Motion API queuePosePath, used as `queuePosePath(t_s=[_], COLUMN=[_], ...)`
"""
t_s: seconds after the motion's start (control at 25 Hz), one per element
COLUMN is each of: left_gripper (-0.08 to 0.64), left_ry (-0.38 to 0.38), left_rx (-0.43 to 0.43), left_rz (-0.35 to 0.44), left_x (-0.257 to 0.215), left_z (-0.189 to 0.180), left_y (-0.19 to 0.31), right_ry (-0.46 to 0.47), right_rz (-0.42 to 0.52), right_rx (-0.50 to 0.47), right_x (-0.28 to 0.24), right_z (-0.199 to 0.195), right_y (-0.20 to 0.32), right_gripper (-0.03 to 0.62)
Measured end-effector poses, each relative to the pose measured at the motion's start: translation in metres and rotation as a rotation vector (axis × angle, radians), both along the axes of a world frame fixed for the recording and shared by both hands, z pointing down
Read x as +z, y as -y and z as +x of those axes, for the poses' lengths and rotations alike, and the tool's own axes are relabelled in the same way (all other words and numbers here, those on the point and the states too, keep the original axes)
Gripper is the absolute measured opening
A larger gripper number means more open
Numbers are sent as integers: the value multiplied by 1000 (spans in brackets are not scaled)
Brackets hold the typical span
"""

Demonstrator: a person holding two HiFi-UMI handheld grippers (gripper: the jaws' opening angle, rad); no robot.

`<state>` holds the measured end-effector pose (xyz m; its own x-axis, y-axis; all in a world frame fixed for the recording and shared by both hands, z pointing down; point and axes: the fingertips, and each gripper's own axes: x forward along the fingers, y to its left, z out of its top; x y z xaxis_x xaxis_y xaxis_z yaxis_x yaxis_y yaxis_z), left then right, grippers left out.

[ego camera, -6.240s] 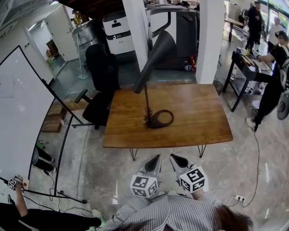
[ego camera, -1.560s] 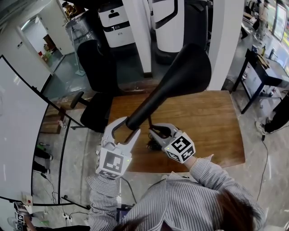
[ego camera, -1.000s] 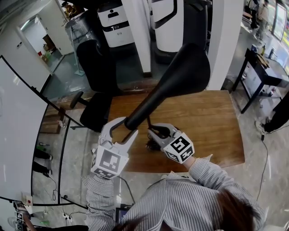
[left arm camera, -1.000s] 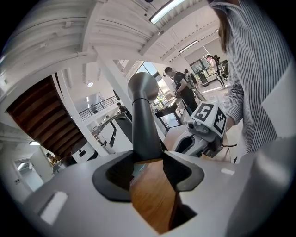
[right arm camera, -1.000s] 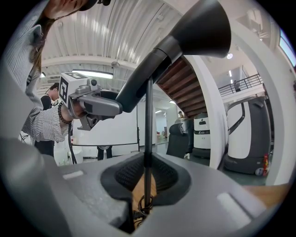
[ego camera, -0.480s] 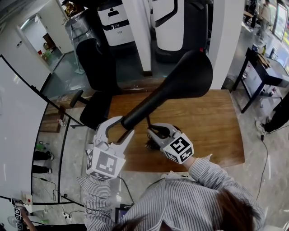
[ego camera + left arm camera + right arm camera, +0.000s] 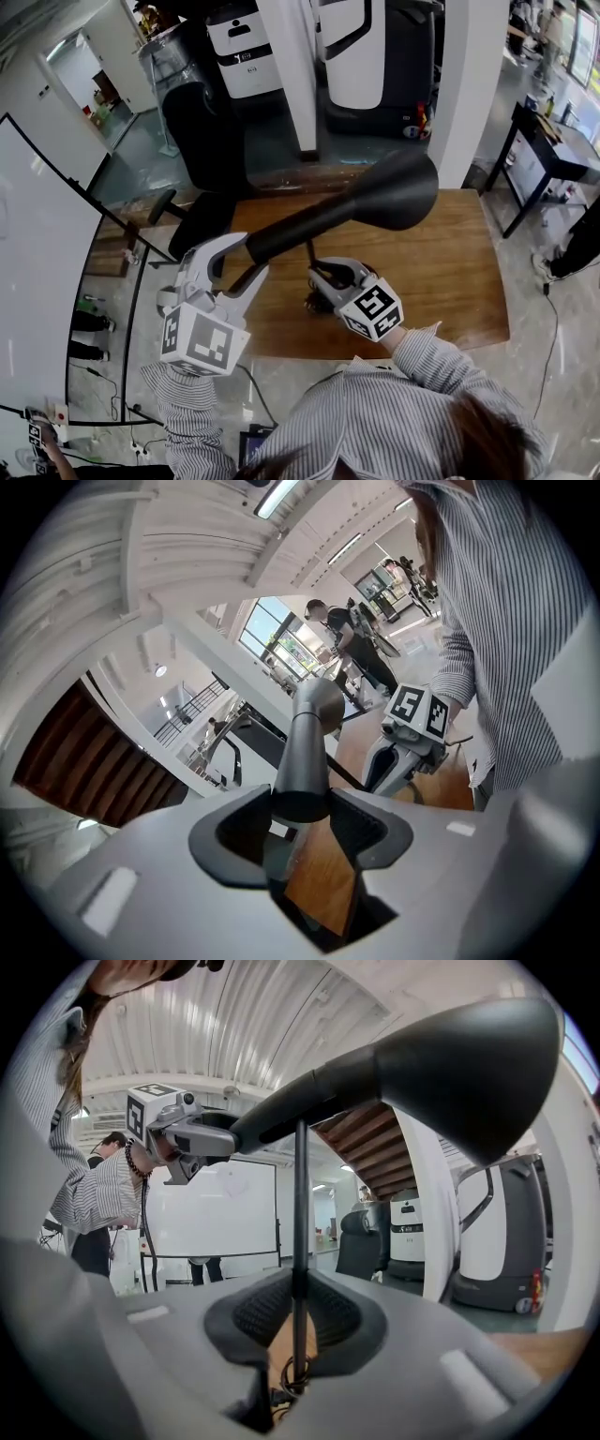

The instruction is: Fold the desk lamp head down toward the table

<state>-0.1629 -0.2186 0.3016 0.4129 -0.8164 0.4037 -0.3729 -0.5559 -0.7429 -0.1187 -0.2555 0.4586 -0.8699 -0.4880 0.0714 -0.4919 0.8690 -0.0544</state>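
Head view first: the lamp head (image 7: 375,197) hangs above the worktop (image 7: 441,272). Its long axis runs diagonally from the narrow tail down-left to the wide mouth up-right, over the far side of the wood. From the right gripper view I'd call it near level, with the mouth facing right and tipped only a little down, so the fold is not done yet.

Your left gripper (image 7: 253,255) has its jaws spread fairly wide and pinching the tail (image 7: 300,780). Your right gripper (image 7: 317,281) has its jaws nearly together, clamped on the thin stem (image 7: 300,1204) low down.

What I'd worry about:
- The tail looks smooth and tapered. If you lever it up hard, it could slide out of the left jaws and the head would swing loose.
- The stem is skinny, so it might twist or slip in the right jaws. Then the whole lamp tilts instead of the joint bending.
- There's a coil of cord (image 7: 286,1377) at the foot of the stem, and it could snag if the lamp shifts.
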Motion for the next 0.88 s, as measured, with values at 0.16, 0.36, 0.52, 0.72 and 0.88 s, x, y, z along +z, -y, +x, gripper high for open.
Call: queuePosePath(t_s=[0.16, 0.36, 0.52, 0.72, 0.88], left_gripper=[206, 209, 216, 224, 229], left_ry=[56, 137, 156, 153, 158], left_rx=[29, 58, 65, 67, 75], left_rz=[20, 11, 11, 16, 15], left_x=[-14, -23, -33, -38, -41], left_z=[3, 8, 15, 21, 23], left_y=[1, 3, 6, 7, 8], right_ry=[0, -15, -18, -23, -22], right_rz=[0, 10, 9, 11, 10], right_rx=[8, 26, 36, 47, 55], right_x=[-1, 0, -2, -1, 0], right_z=[0, 0, 0, 2, 1], right_y=[0, 0, 1, 1, 1], right_gripper=[48, 48, 48, 48, 48])
